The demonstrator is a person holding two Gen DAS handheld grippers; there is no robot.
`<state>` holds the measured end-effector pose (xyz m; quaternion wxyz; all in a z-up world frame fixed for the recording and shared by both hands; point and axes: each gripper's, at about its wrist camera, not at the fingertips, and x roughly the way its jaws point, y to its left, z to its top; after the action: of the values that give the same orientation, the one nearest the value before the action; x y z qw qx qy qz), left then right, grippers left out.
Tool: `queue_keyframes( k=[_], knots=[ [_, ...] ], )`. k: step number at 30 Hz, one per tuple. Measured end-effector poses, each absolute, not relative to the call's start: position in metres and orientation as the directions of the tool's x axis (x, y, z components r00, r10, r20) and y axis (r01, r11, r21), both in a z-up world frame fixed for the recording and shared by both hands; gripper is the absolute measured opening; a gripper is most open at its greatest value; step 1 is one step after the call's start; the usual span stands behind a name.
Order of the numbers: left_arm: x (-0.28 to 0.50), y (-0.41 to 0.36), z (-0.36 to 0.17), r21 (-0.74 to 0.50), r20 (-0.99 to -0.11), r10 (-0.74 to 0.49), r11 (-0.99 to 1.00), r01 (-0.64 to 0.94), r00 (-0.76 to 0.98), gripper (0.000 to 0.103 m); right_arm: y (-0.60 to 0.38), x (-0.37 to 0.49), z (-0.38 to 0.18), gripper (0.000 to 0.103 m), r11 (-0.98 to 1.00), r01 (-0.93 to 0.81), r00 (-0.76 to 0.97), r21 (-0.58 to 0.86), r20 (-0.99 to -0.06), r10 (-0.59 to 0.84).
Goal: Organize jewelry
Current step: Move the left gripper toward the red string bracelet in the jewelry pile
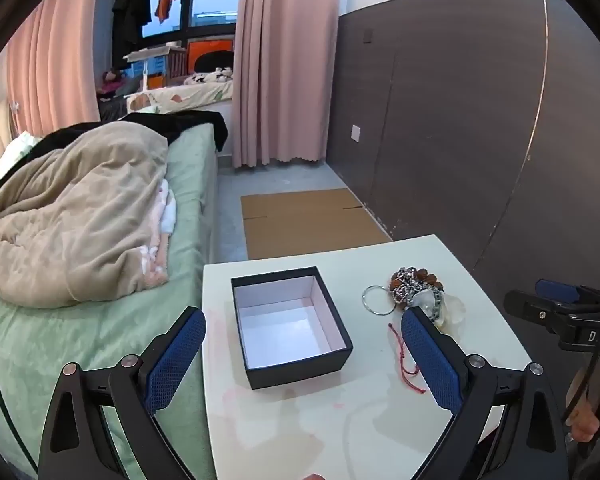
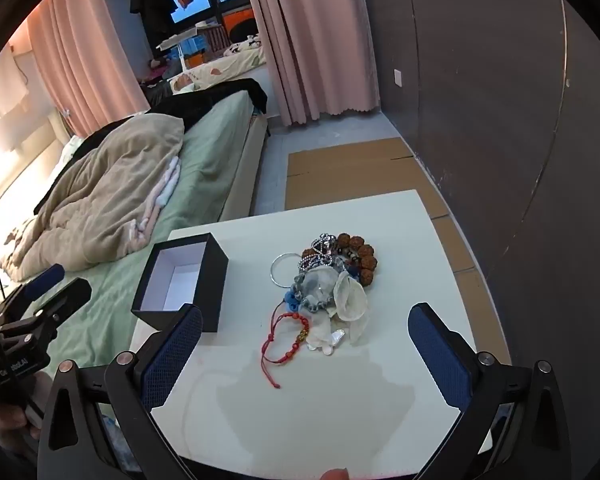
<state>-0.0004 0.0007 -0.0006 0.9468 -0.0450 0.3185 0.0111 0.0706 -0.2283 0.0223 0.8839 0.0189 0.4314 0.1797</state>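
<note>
An open black box with a white empty inside stands on the white table; it also shows in the right wrist view. A heap of jewelry lies to its right: brown bead bracelet, silver ring, red cord bracelet, pale pieces. The heap shows in the left wrist view. My left gripper is open, empty, above the box's near side. My right gripper is open, empty, just short of the heap.
A bed with a green sheet and beige blanket lies left of the table. Flat cardboard lies on the floor beyond it. A dark wall panel runs along the right. Pink curtains hang at the back.
</note>
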Motion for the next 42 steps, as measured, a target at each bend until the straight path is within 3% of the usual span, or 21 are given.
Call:
queue_keyframes(
  k=[42],
  knots=[
    [0.001,-0.01,-0.001,-0.093,-0.606,-0.042,0.995,-0.019,0.795,0.098,-0.231,0.065,0.028,0.103,0.942,-0.312,0.635,0.121,-0.711,0.301]
  ],
)
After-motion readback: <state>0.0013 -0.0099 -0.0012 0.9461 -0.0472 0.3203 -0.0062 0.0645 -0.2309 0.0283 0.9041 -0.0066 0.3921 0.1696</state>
